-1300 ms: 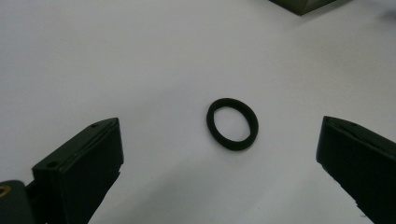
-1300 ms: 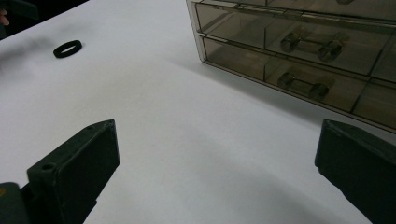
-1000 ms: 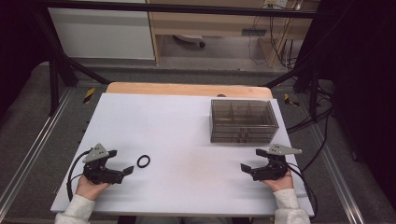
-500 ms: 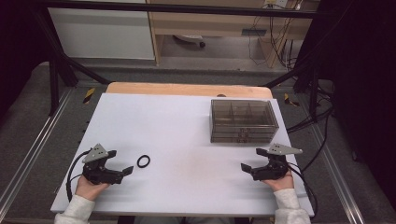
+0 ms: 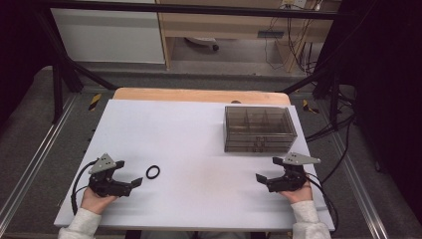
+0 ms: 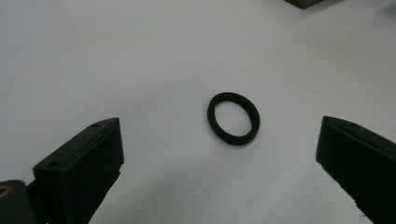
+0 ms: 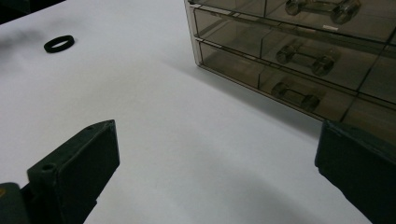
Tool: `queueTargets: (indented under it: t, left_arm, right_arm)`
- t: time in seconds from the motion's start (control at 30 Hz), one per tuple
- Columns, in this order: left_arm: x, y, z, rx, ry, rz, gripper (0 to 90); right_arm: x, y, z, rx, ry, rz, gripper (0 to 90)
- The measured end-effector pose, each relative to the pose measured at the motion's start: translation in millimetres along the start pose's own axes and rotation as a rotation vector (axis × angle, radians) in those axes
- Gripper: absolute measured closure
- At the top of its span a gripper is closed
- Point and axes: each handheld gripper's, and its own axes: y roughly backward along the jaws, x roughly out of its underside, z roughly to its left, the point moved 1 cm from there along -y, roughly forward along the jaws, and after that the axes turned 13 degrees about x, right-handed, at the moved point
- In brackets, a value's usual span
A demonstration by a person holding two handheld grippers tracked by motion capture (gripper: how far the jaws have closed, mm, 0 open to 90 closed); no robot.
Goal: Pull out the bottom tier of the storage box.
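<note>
Ring [image 5: 153,172], black, lies flat on the white table [image 5: 199,144] just ahead of the left gripper [image 5: 130,183], whose jaws stand wide apart. The right gripper [image 5: 261,178] is likewise spread, holding nothing. Its view shows handled drawers in the smoky plastic drawer box [image 7: 299,56]; grey floor surrounds the table.

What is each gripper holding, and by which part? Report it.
Nothing is held. The left gripper is open, with the black ring lying flat on the table ahead of its jaws, untouched. The right gripper is open near the drawer box.
</note>
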Motion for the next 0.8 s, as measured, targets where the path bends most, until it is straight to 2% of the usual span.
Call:
queueTargets:
  t: [0.8]
  left_arm:
    - [-0.4, -1.3, -1.1, -0.002, -0.004, 0.008, 0.8]
  right_arm:
    - [-8.6, -4.4, 6.0, 0.041, 0.102, 0.015, 0.4]
